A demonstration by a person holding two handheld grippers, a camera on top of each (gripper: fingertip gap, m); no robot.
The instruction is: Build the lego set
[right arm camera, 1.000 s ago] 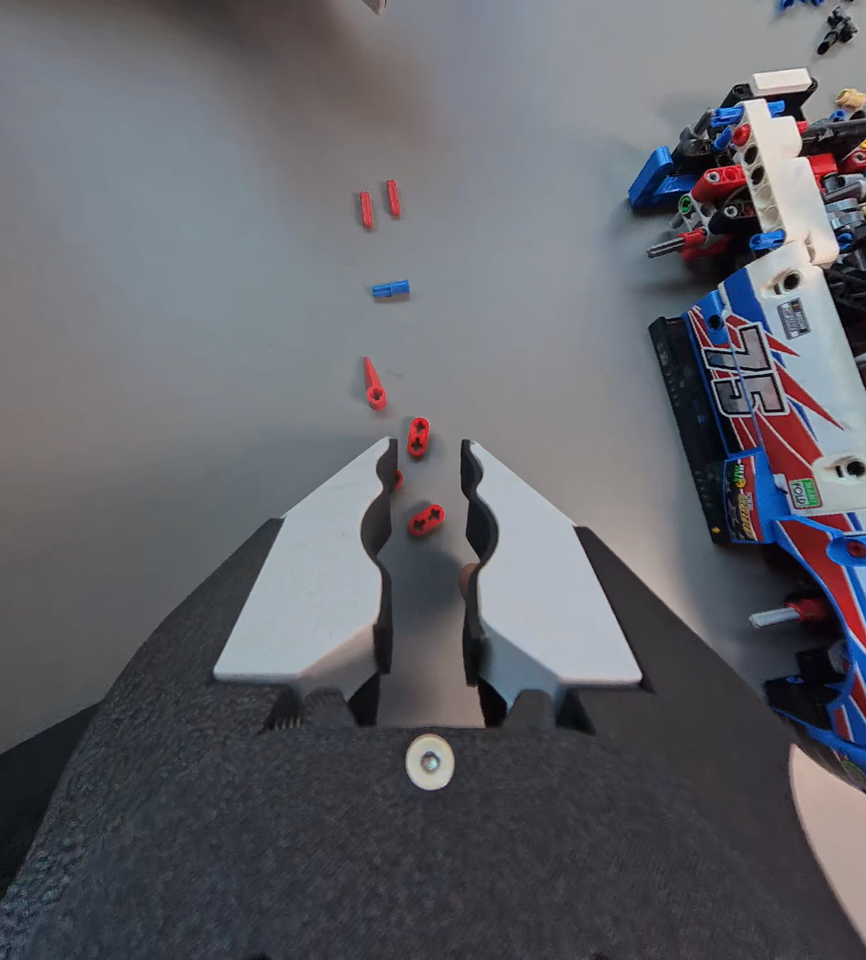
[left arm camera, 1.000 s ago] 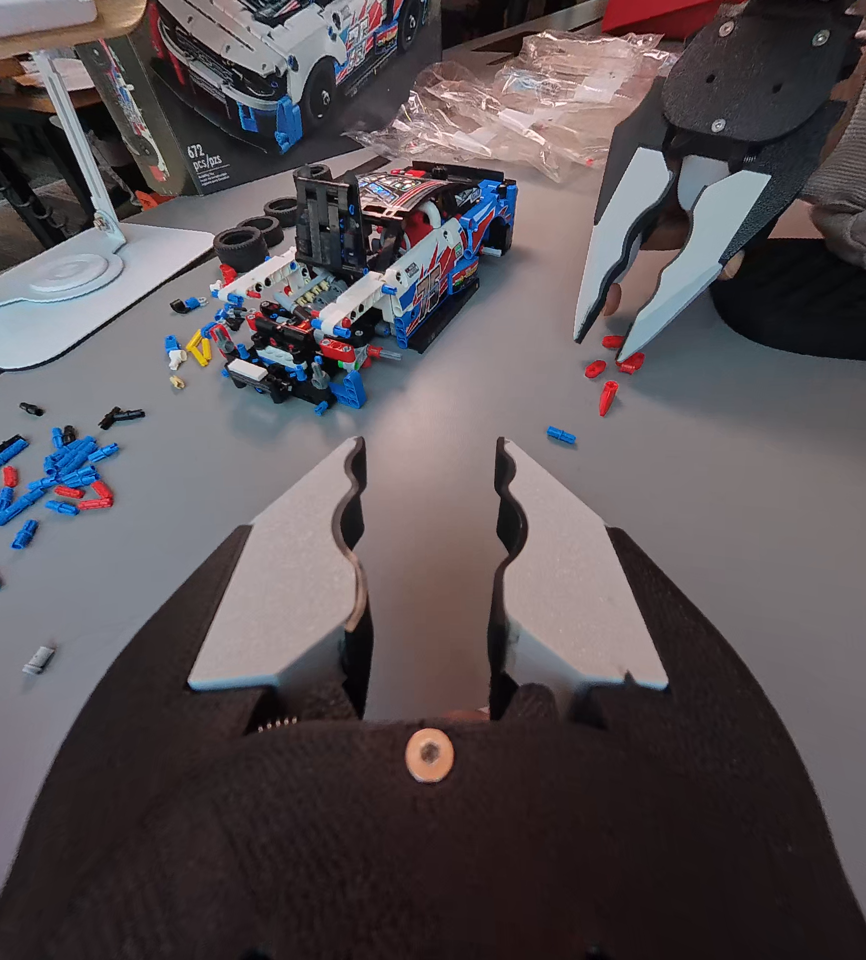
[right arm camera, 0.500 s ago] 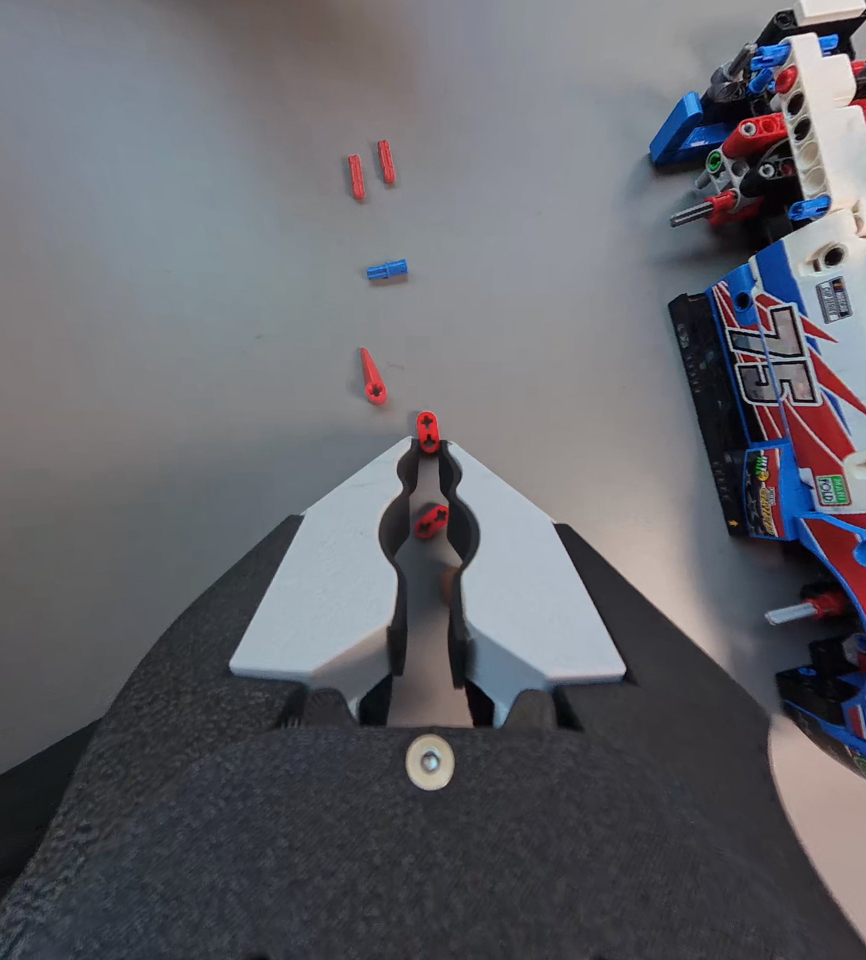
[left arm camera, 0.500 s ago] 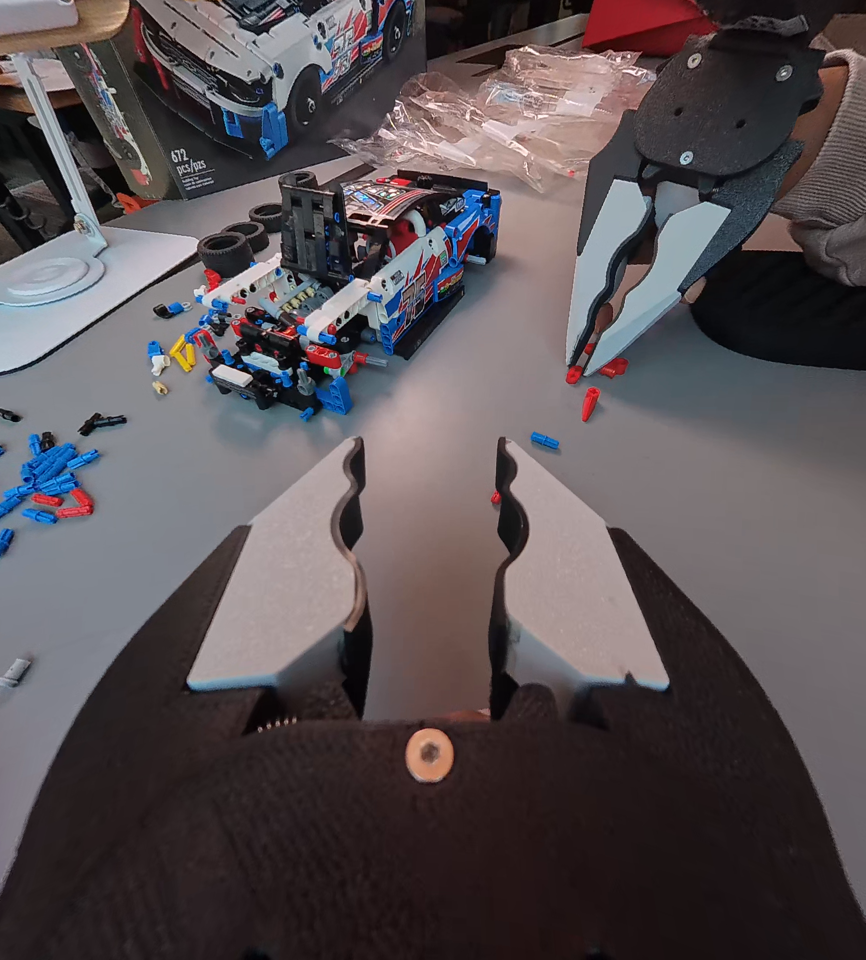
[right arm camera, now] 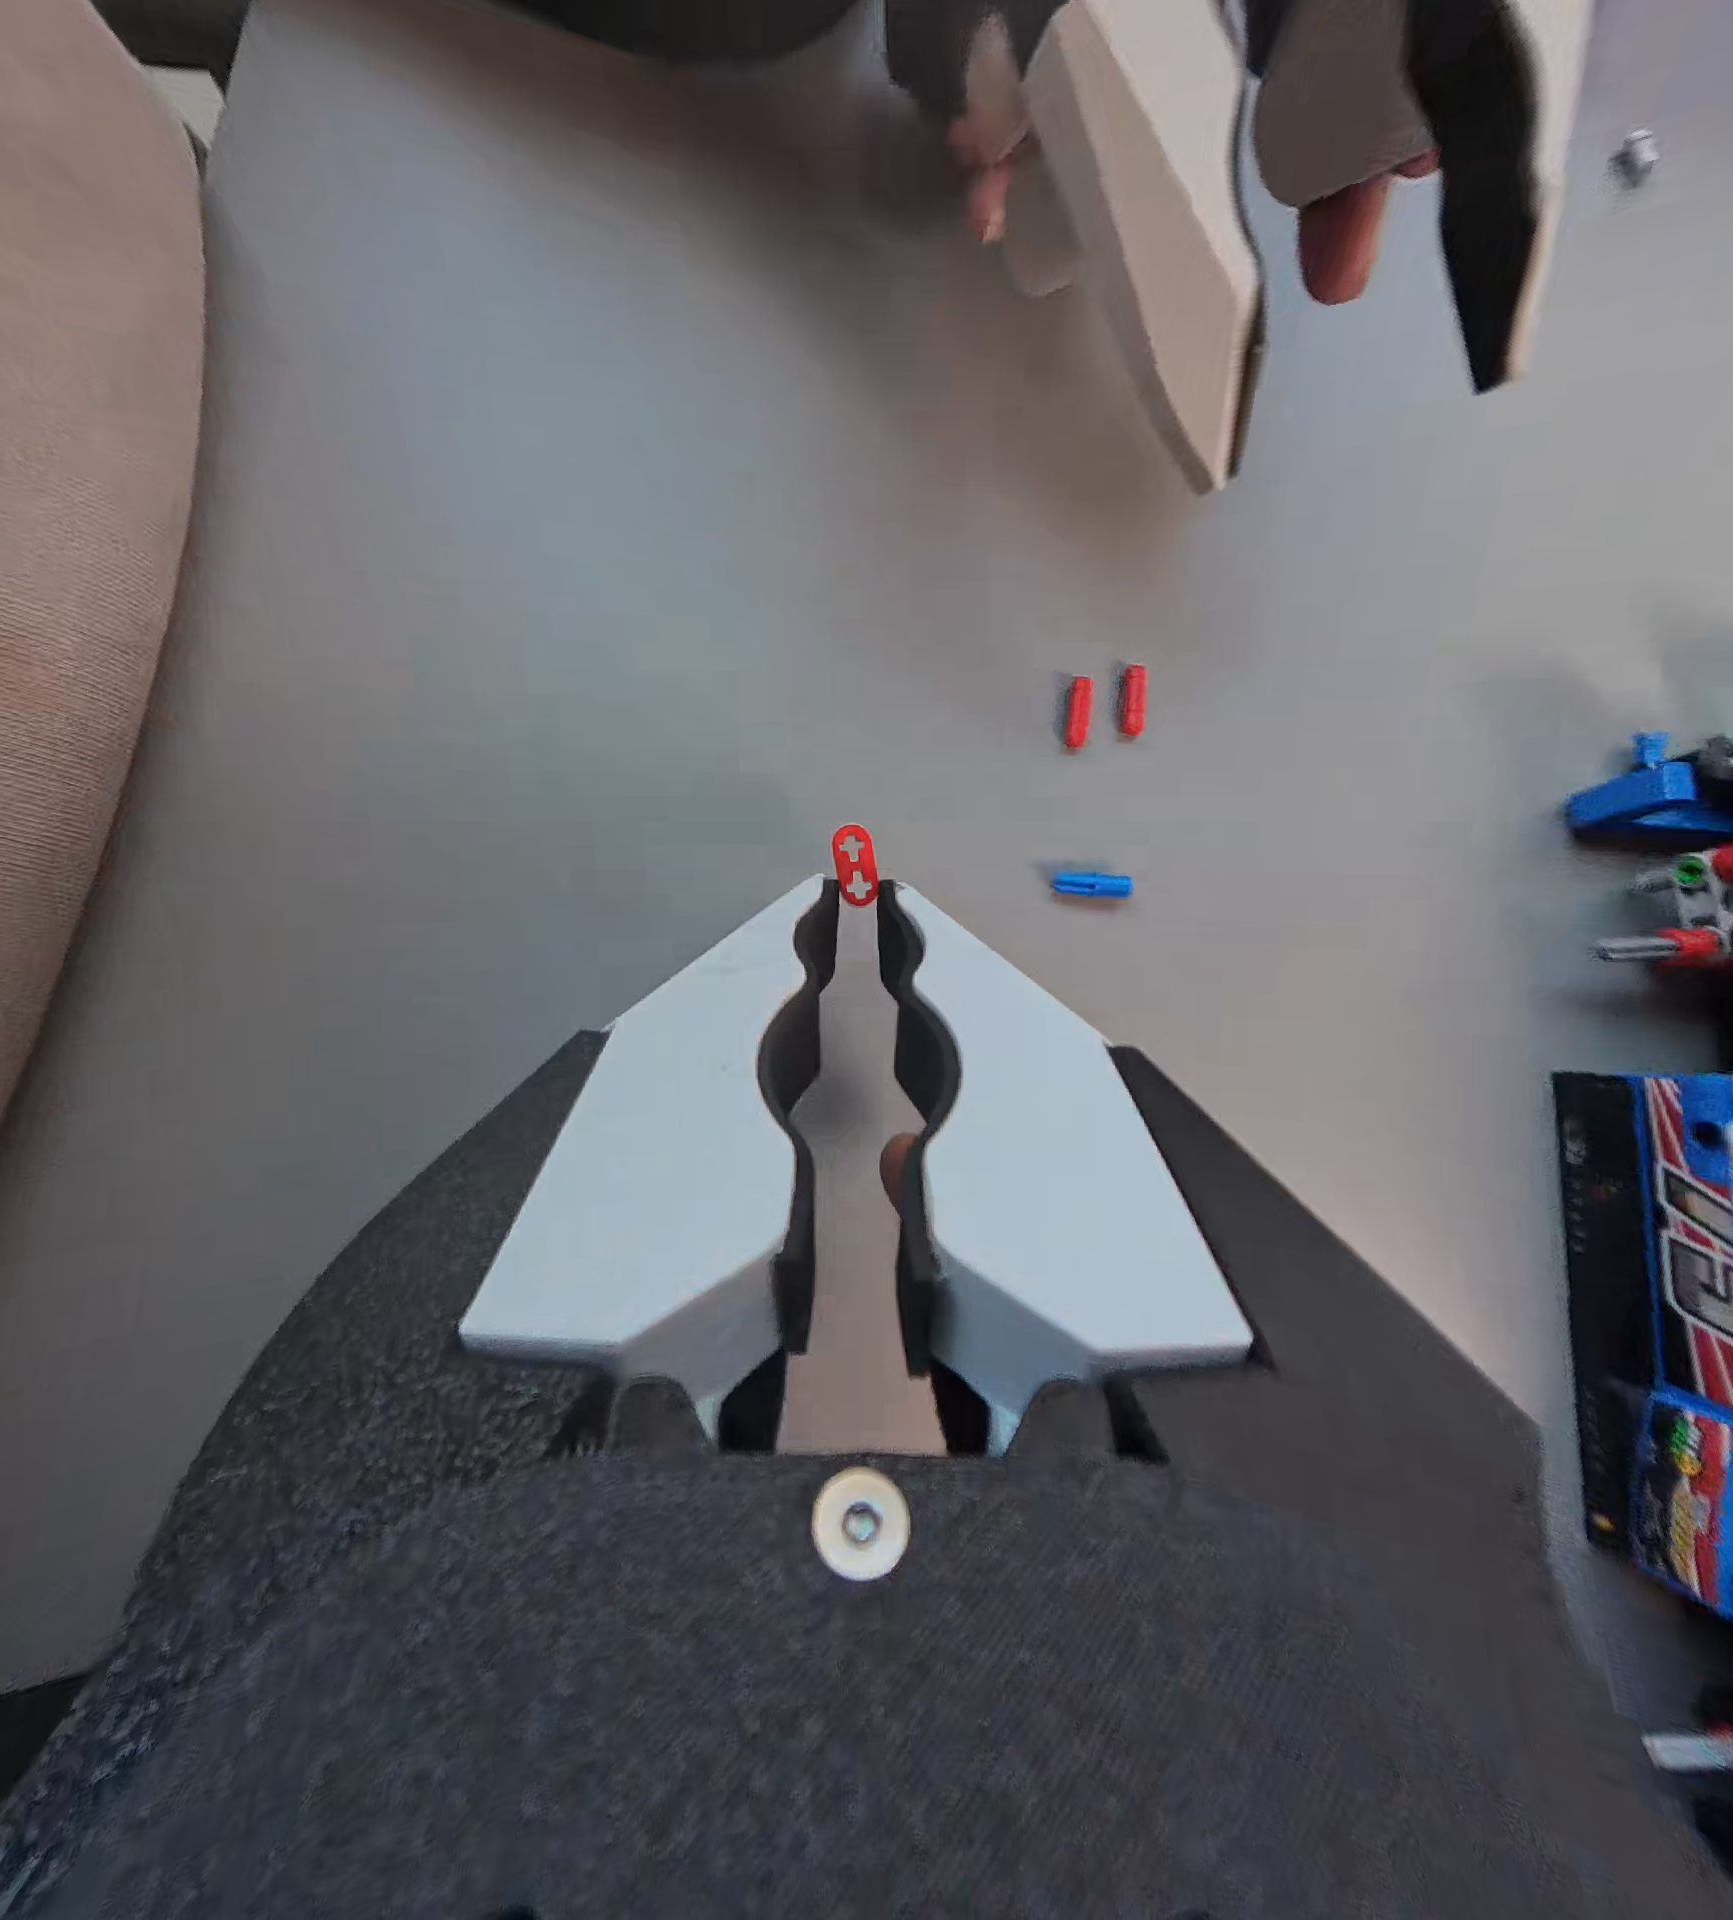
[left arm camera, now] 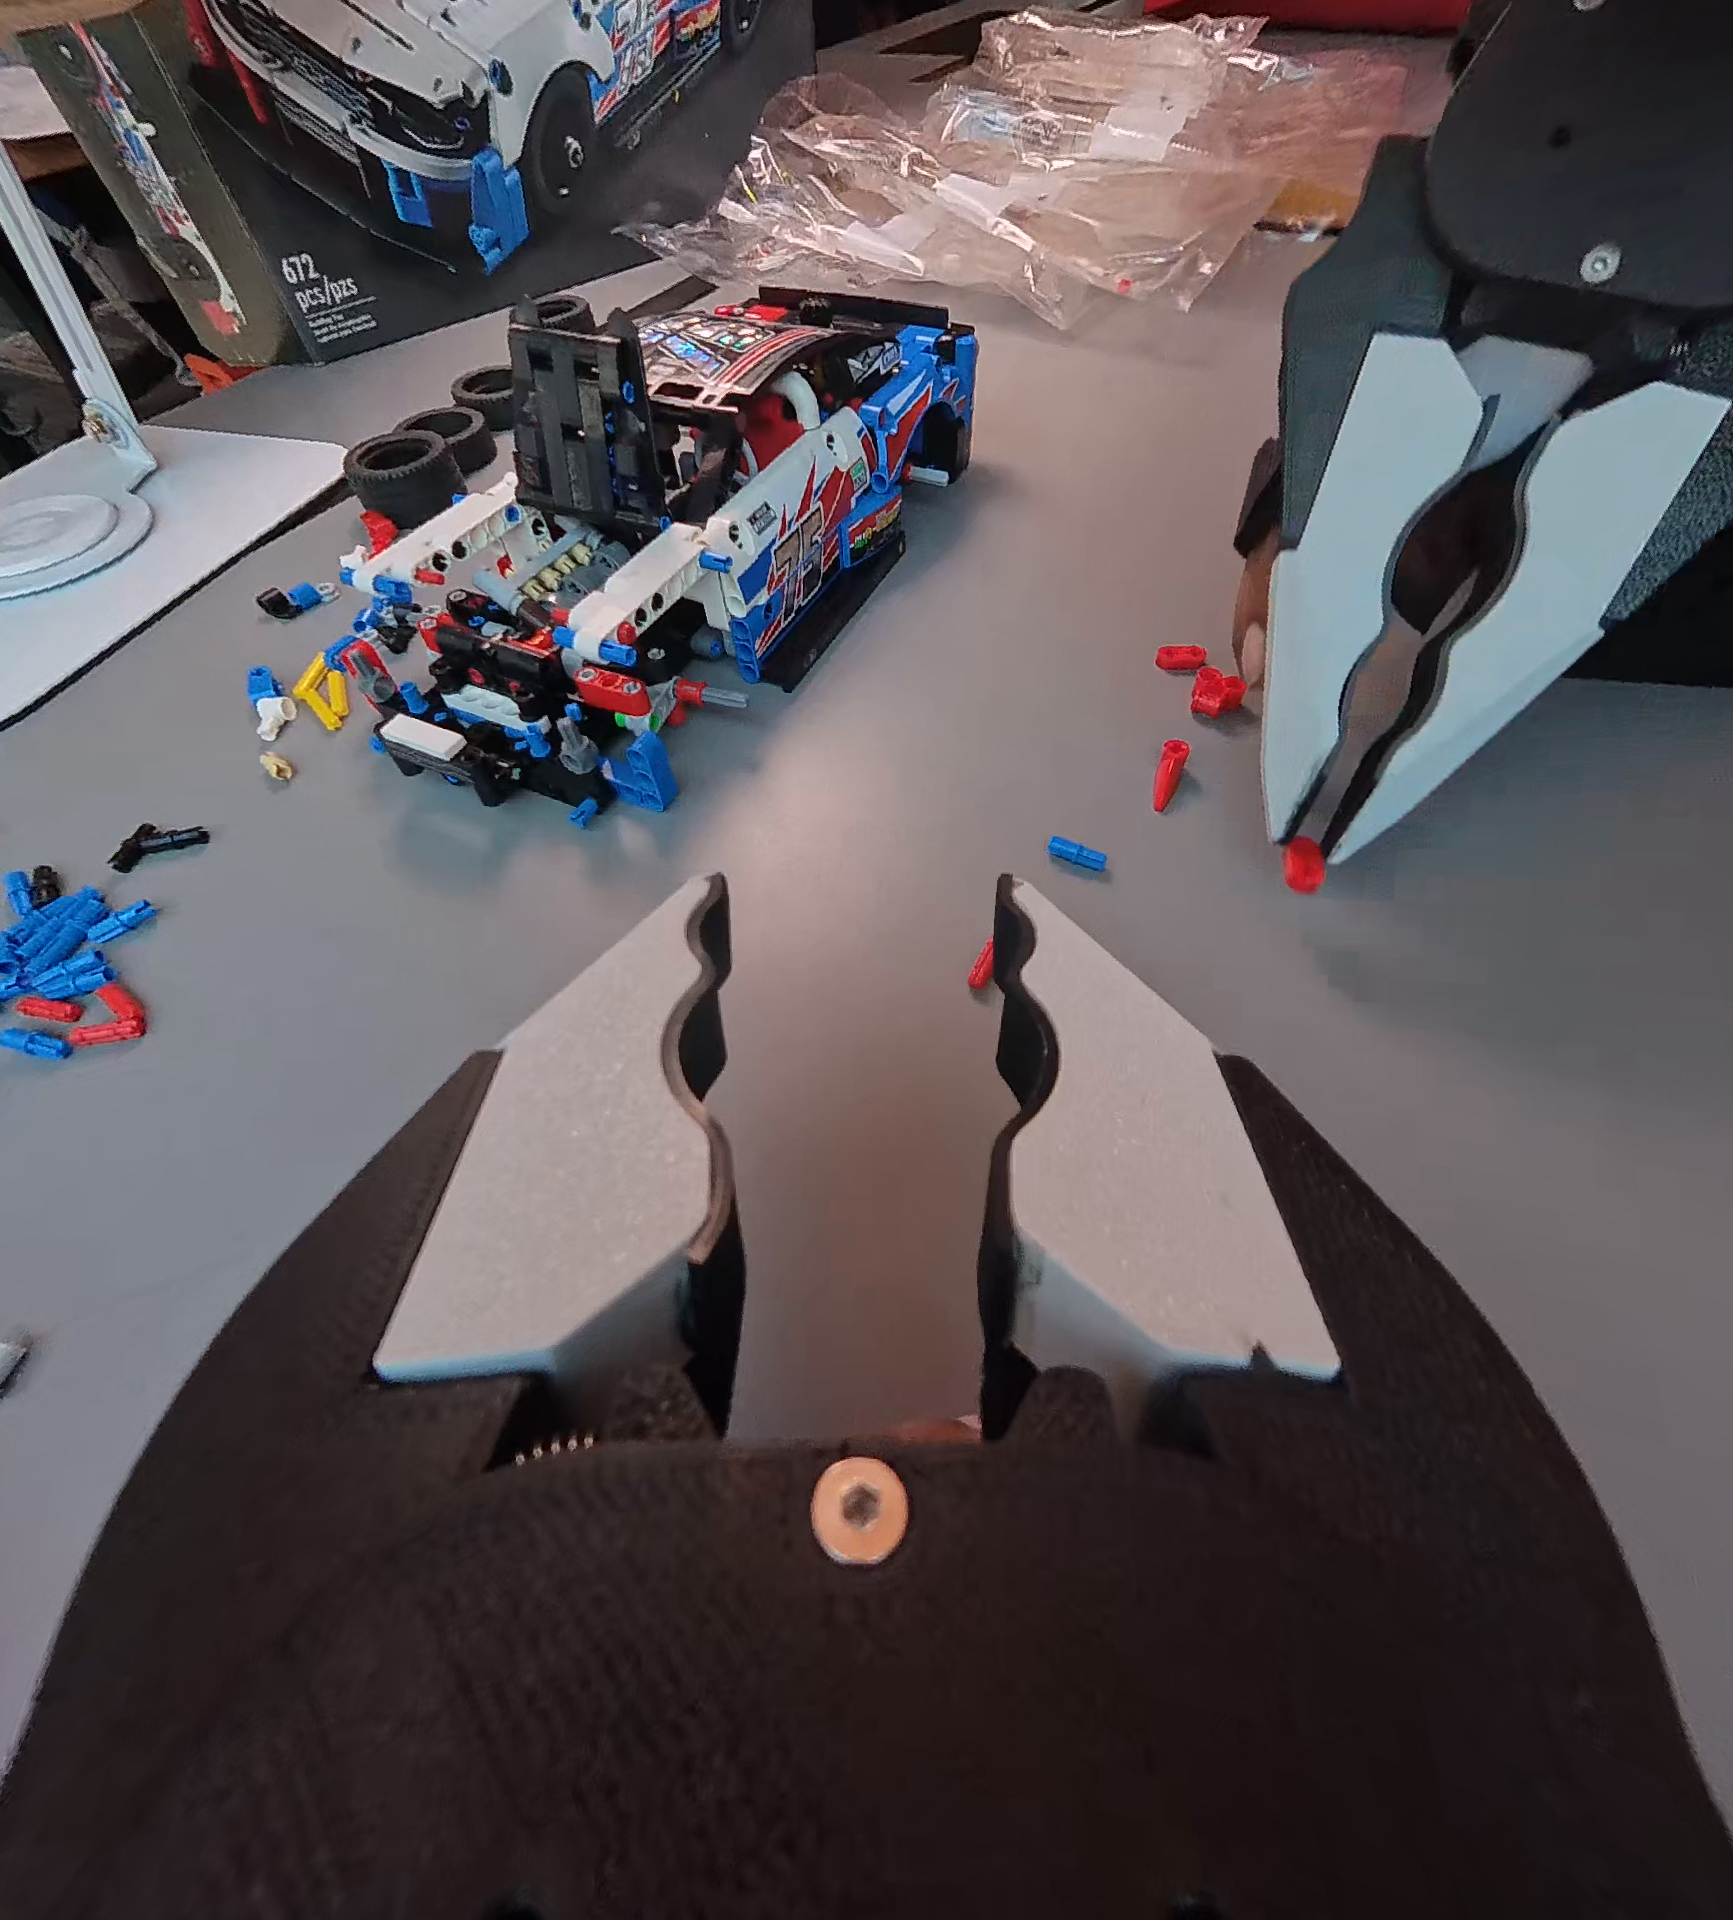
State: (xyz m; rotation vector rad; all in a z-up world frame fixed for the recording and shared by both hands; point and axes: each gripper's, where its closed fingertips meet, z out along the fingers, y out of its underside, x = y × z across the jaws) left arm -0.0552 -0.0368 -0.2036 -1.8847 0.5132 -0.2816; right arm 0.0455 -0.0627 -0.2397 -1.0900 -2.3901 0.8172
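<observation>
A part-built blue, white and red lego race car [left arm camera: 675, 561] stands on the grey table [left arm camera: 1464, 1091], its side also at the right edge of the right wrist view [right arm camera: 1714, 1299]. My right gripper [right arm camera: 856, 889] is shut on a small red two-hole link [right arm camera: 855, 864], pinched at the fingertips and lifted off the table; it also shows in the left wrist view [left arm camera: 1301, 864] under the right gripper [left arm camera: 1309, 836]. My left gripper [left arm camera: 860, 914] is open and empty above the table, short of the car.
Loose red pieces [left arm camera: 1200, 681], a red cone piece [left arm camera: 1169, 774], a blue pin [left arm camera: 1077, 854] and two red pins [right arm camera: 1103, 707] lie near the right gripper. A pile of blue and red pins [left arm camera: 31, 977], tyres [left arm camera: 426, 457], the set's box [left arm camera: 405, 135], plastic bags [left arm camera: 1028, 177] and a white stand [left arm camera: 41, 520] lie around. It is some 5 cm from my right tips to the blue pin [left arm camera: 1077, 854]. It turns up in the right wrist view [right arm camera: 1087, 886] as well.
My right gripper closed on the red link among the loose red pieces and lifted it, swinging toward the near side of the table. My left gripper stayed open and barely moved.
</observation>
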